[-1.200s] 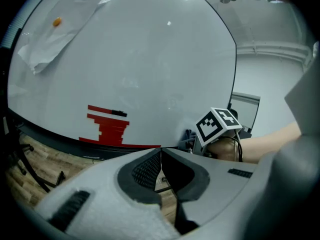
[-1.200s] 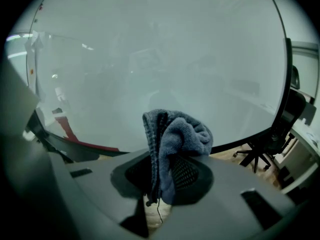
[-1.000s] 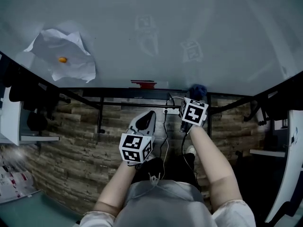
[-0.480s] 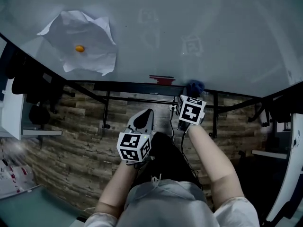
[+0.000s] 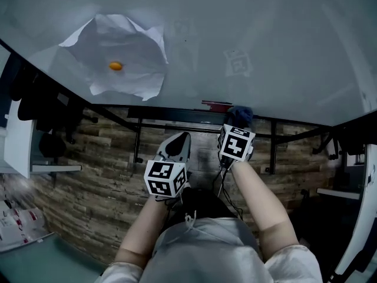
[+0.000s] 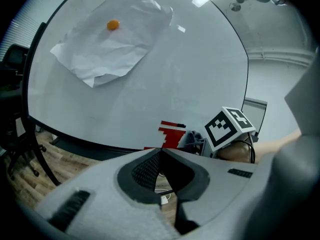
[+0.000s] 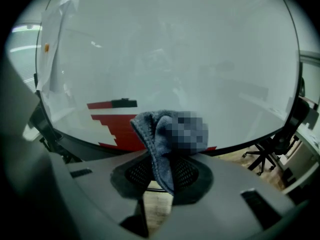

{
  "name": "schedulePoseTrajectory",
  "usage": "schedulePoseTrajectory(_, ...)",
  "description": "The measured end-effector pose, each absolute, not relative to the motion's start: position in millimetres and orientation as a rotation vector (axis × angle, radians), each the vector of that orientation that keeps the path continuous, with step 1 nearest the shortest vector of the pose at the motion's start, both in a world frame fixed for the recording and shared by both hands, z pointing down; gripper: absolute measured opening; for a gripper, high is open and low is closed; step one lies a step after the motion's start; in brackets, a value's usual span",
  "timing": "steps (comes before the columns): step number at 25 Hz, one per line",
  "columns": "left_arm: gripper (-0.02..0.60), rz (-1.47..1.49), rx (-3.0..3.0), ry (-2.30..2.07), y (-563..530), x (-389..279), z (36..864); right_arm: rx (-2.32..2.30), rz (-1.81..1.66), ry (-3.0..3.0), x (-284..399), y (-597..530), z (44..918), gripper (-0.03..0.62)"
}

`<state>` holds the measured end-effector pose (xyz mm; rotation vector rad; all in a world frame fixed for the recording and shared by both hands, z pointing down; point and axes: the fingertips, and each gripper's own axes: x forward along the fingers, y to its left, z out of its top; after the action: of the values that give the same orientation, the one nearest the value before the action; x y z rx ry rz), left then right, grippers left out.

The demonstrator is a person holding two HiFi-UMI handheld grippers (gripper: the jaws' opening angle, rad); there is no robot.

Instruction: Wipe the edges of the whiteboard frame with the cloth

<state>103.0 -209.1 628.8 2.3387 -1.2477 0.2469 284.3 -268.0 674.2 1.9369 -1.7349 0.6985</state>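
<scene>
The whiteboard (image 5: 265, 40) fills the upper part of the head view, and its dark bottom frame edge (image 5: 177, 112) runs across the middle. My right gripper (image 5: 238, 125) is shut on a grey-blue cloth (image 5: 240, 114), which sits against that bottom edge just right of a red and black object (image 5: 215, 105). In the right gripper view the cloth (image 7: 150, 129) bulges out of the gripper (image 7: 162, 156) in front of the frame edge (image 7: 250, 141). My left gripper (image 5: 178, 148) hangs lower and to the left, shut and holding nothing, its tip (image 6: 161, 150) below the board.
A crumpled white paper (image 5: 121, 61) is pinned to the board by an orange magnet (image 5: 115, 66). Black stand legs (image 5: 138, 140) and cables cross the wood-pattern floor (image 5: 88, 175). An office chair (image 7: 265, 154) stands at the right, white furniture (image 5: 17, 146) at the left.
The right gripper with the cloth has slid left along the bottom frame edge, closer to the red and black object. The left gripper stays below the board.
</scene>
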Motion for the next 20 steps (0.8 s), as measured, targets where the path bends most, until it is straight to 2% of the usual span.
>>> schedulePoseTrajectory(20, 0.018, 0.270, 2.301, -1.333, -237, 11, 621, 1.795, 0.789, -1.829, 184, -279, 684, 0.083)
